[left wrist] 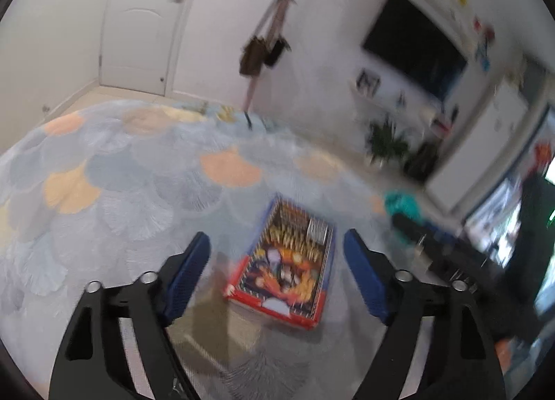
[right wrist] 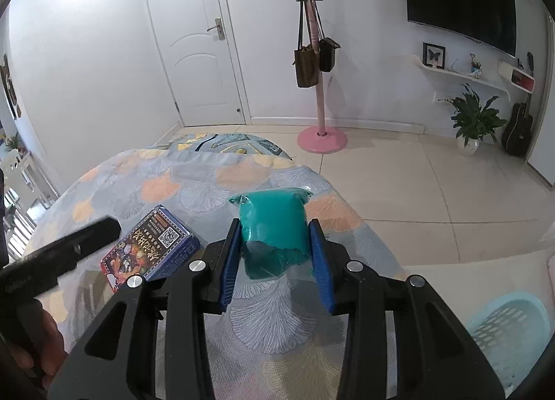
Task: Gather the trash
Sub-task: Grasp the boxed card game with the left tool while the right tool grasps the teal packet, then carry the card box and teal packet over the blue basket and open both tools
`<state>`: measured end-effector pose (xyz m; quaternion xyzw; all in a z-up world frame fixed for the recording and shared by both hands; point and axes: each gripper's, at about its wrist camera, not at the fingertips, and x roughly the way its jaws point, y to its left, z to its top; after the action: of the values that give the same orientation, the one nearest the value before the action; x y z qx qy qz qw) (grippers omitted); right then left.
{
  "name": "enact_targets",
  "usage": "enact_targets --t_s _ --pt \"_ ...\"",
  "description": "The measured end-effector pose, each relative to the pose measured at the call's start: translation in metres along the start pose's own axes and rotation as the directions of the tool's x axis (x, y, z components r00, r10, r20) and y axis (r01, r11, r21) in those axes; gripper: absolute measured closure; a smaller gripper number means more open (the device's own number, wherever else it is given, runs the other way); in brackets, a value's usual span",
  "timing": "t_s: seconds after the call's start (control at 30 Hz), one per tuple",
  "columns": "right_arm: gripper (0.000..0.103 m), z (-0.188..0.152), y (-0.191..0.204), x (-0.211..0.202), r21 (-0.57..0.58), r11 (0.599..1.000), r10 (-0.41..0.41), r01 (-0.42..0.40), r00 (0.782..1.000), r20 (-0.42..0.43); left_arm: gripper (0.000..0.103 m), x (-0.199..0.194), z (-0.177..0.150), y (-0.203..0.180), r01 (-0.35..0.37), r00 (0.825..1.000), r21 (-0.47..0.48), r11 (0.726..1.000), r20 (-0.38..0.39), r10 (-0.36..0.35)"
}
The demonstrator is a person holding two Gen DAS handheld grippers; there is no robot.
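Right gripper [right wrist: 275, 261], at lower centre of its view, has its jaws closed partway onto one teal bag [right wrist: 274, 230], likely to carry it to the single pale-blue basket [right wrist: 510, 330] at lower right. Left gripper [left wrist: 277, 271] hangs wide open and empty above one printed box [left wrist: 291, 261] on the patterned cover [left wrist: 121, 192], probably readying a grasp.

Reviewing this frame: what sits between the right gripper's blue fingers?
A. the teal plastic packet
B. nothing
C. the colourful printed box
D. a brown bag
A: in the right wrist view the teal plastic packet lies between the right gripper fingers, whose blue pads press on its sides, while the printed box lies apart on the bedspread.
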<state>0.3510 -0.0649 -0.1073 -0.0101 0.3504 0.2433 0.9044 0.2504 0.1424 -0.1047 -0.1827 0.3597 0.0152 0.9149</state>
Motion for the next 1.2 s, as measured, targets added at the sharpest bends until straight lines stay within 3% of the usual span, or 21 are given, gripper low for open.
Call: enact_targets --t_s 0.03,0.13,0.2,0.33,0.43,0.57,0.7,0.8,1.0,1.2 --pt "0.068 0.000 -0.001 0.000 0.003 1.000 0.002 -0.002 1.000 -0.002 0.020 0.010 -0.001 -0.004 -0.022 0.998 0.021 1.000 -0.055 0.023" --pt "0.068 0.000 -0.001 0.003 0.003 1.000 -0.002 0.002 1.000 -0.011 0.018 0.014 -0.002 -0.020 -0.039 0.996 0.098 0.994 -0.072 0.047" --pt "0.068 0.000 0.001 0.003 -0.005 1.000 -0.009 0.009 1.000 -0.014 0.019 0.019 -0.003 -0.029 -0.092 0.991 0.152 0.984 -0.083 0.105" --pt "0.068 0.000 0.010 0.006 -0.037 0.999 -0.039 0.038 0.999 -0.012 0.037 0.024 -0.010 -0.044 -0.186 0.977 0.235 0.954 -0.063 0.206" --pt "0.068 -0.002 0.018 0.004 -0.069 0.996 -0.056 0.057 0.998 0.006 0.042 0.022 -0.010 -0.044 -0.183 0.979 0.229 0.956 -0.050 0.199" --pt "0.068 -0.005 0.018 -0.007 -0.072 0.996 -0.051 0.055 0.997 0.058 0.045 0.010 -0.007 -0.039 -0.139 0.990 0.183 0.973 0.000 0.141" --pt "0.068 -0.006 0.002 -0.024 0.008 1.000 0.009 -0.010 0.996 0.092 0.046 -0.008 -0.006 -0.037 -0.062 0.997 0.147 0.987 0.046 0.056" --pt "0.068 -0.013 -0.011 -0.044 0.056 0.998 0.008 -0.015 0.993 0.115 0.046 -0.021 -0.004 -0.051 -0.009 0.996 0.145 0.989 0.084 -0.004" --pt "0.068 -0.023 -0.038 -0.126 0.103 0.994 -0.058 0.036 0.974 0.218 0.046 -0.064 -0.006 -0.101 0.098 0.979 0.195 0.976 0.160 -0.130" --pt "0.068 -0.046 -0.079 -0.197 0.179 0.973 -0.185 0.144 0.954 0.234 0.046 -0.086 -0.027 -0.185 0.225 0.947 0.300 0.927 0.156 -0.280"
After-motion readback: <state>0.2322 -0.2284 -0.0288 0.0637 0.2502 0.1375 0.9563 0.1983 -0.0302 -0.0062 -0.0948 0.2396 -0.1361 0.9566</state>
